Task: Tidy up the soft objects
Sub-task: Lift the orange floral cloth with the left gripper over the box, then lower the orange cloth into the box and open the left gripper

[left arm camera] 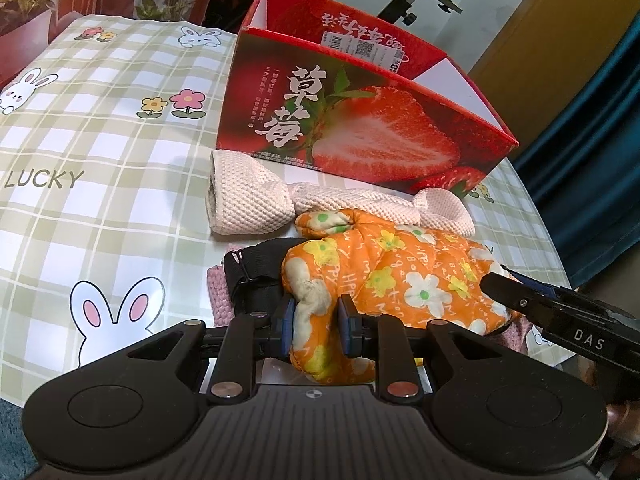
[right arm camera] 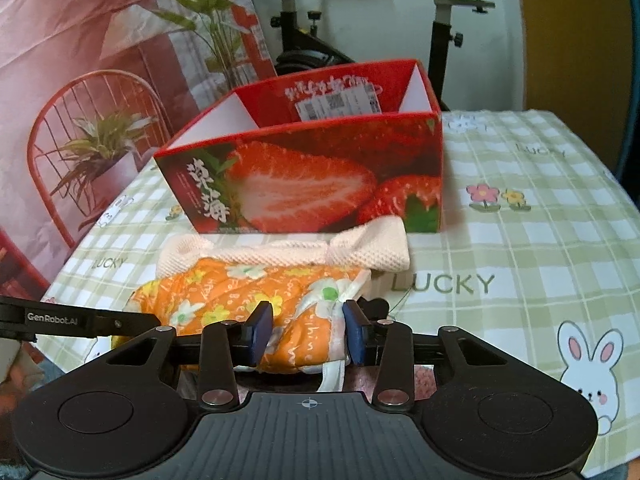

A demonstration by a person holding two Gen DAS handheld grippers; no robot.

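Both grippers, left gripper (left arm camera: pixel 316 320) and right gripper (right arm camera: pixel 306 334), are clamping their fingers on the orange flower-print padded cloth (left arm camera: pixel 404 276). I'd be lifting both ends evenly toward the red strawberry-print cardboard box (left arm camera: pixel 360 128) at 12 o'clock, clearing its near wall.

Right gripper (right arm camera: pixel 306 334) clamps a bunched end of the orange floral padded cloth (right arm camera: pixel 240 292), blue pads pressing both sides. A cream knitted item (right arm camera: pixel 360 252) lies just beyond it, touching the red strawberry box (right arm camera: pixel 304 184), apparently empty. Left gripper (right arm camera: pixel 92 322) enters at near left. Checked tablecloth (right arm camera: pixel 540 240) underneath.
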